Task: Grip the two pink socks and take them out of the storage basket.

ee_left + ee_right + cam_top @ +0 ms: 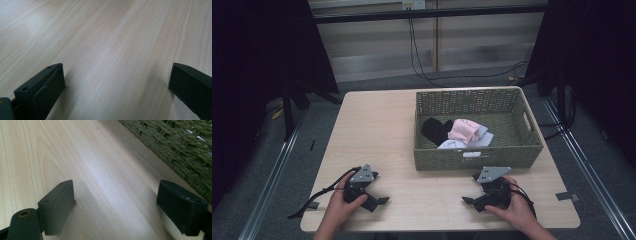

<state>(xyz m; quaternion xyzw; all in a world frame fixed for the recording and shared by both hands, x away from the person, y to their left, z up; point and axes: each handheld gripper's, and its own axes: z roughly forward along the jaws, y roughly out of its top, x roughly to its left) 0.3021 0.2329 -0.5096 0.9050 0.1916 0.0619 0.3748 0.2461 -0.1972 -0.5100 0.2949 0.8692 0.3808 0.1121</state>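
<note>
both claws [379, 201] [468, 201] wide apart, resting near table [377, 130] front edge

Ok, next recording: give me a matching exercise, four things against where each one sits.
Things:
1. green woven basket
2. pink cloth
3. black cloth
4. left tool

Places:
A. left end of the pile in the basket
B. near edge of the table, open, holding nothing
C. right half of the wooden table
D. on top of the pile, right of the black one

Pairs: 1-C, 2-D, 3-A, 4-B
</note>
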